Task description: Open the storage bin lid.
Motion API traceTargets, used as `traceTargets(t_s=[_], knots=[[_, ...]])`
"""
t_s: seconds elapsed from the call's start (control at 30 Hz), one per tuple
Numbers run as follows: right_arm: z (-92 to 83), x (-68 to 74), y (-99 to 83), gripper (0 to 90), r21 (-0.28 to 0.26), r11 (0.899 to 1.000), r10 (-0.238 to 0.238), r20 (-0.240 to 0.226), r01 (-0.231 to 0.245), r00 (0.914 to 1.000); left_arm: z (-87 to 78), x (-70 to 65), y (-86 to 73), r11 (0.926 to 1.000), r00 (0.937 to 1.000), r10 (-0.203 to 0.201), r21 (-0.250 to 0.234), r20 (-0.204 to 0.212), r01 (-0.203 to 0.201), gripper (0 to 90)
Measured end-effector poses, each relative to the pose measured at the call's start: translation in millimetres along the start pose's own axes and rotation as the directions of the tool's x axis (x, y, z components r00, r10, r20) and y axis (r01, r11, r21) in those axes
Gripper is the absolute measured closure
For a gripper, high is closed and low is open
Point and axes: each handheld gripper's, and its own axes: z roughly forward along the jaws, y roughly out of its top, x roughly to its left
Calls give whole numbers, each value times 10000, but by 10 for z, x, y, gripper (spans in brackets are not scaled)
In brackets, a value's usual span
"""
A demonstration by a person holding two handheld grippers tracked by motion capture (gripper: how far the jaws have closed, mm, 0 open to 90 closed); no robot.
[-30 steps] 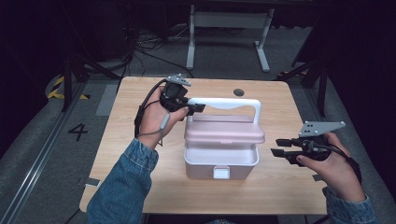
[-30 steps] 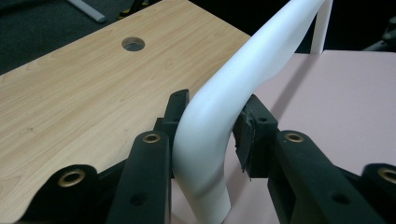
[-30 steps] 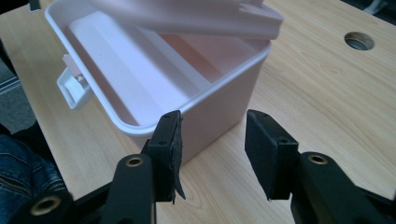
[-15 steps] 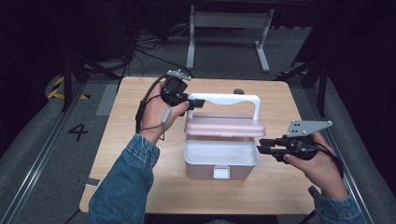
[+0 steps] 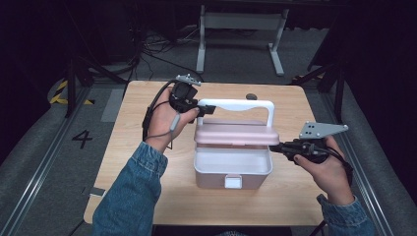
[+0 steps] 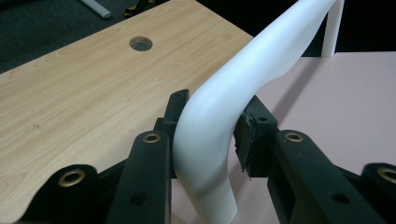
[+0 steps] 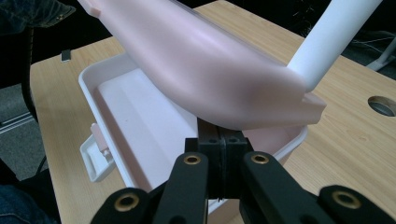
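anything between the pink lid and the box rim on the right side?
Yes: the right claw, shut, pokes into the gap under the raised lid, above the box rim, seen in the right gripper view. The left claw grips the handle.
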Motion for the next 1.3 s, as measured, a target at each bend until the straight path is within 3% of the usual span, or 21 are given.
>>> traceTargets(t_s=[0.17,0.2,0.33,0.63,0.73,0.97,1.3], knots=[[1,-18,-1,900,-112,9999,81,54,-80,10000,-31,12,4,9995,9992,111,-284,-391,-122,614],[3,-23,3,900,-152,9999,83,83,-82,9999,-53,24,-1,9989,9976,227,-389,-648,-252,579],[11,-25,10,900,-171,9998,77,93,-75,9999,-97,50,-19,9973,9981,147,-707,-597,-189,537],[14,-39,33,900,-323,9994,104,229,-97,9997,-289,15,-128,9951,9954,367,-885,-887,-446,471],[12,-45,43,900,-417,9990,147,266,-135,9995,-352,15,-203,9962,9930,538,-630,-1053,-607,464],[7,-54,60,900,-552,9984,155,366,-134,9992,-501,8,-359,9954,9881,677,-573,-1378,-762,460],[-20,-95,102,900,-779,9968,214,407,-182,9989,-552,-96,-608,9945,9858,1035,-10,-1322,-1046,448]])
